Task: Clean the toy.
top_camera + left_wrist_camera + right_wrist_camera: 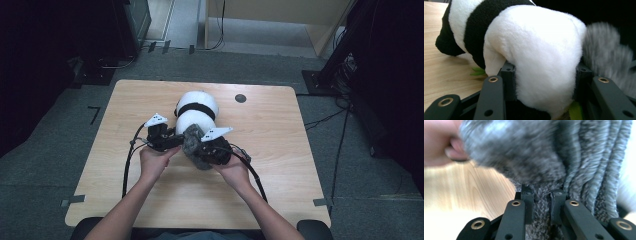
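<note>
Left tongs [544, 75] clamped across the white rear end of the plush panda [529, 50]. Right tongs [542, 196] pinched together on the grey knit cloth [574, 170]. Panda lies mid-counter [280, 165]; cloth drapes against its near end, between both hands.

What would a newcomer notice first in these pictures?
First, the black-and-white plush panda lying at the middle of the wooden table. The left hand-held gripper is clamped on its white end, nearest the person. Beside it, the right hand-held gripper pinches a fuzzy grey knitted cloth that touches the panda.
</note>
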Demonstrator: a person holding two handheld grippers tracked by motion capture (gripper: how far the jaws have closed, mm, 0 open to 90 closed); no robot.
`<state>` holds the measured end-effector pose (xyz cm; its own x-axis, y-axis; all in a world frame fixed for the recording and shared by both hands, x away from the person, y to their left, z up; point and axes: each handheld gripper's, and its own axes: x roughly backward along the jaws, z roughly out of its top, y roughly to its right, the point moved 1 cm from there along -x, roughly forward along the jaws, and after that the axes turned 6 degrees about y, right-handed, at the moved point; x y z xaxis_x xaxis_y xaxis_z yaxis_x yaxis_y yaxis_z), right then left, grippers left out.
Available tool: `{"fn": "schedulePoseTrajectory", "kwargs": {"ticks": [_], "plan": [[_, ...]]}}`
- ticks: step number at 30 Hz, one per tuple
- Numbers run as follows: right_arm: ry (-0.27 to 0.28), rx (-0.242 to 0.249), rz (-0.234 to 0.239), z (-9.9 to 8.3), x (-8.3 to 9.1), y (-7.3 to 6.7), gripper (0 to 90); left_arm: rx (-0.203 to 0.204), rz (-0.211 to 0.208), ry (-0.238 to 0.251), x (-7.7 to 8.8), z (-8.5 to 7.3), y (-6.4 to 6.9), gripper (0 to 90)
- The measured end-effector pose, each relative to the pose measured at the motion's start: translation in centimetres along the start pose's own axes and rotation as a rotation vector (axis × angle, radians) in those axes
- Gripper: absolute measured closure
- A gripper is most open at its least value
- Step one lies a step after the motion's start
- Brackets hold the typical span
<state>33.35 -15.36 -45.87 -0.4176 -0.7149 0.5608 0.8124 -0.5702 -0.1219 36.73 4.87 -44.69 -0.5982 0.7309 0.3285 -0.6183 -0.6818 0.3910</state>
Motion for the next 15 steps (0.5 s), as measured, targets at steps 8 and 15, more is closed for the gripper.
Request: {"fn": "schedulePoseTrajectory", "kwargs": {"ticks": [8,15], "plan": [[-0.048,-0.033,-0.007,-1.0,-0.9,1.0,79.0,0.032,-0.039,0.041,0.9,0.8,-0.1,50.7],[-0.058,-0.048,-0.040,-1.2,-0.2,2.4,79.0,-0.007,-0.062,0.028,1.1,0.9,-0.2,49.7]]}}
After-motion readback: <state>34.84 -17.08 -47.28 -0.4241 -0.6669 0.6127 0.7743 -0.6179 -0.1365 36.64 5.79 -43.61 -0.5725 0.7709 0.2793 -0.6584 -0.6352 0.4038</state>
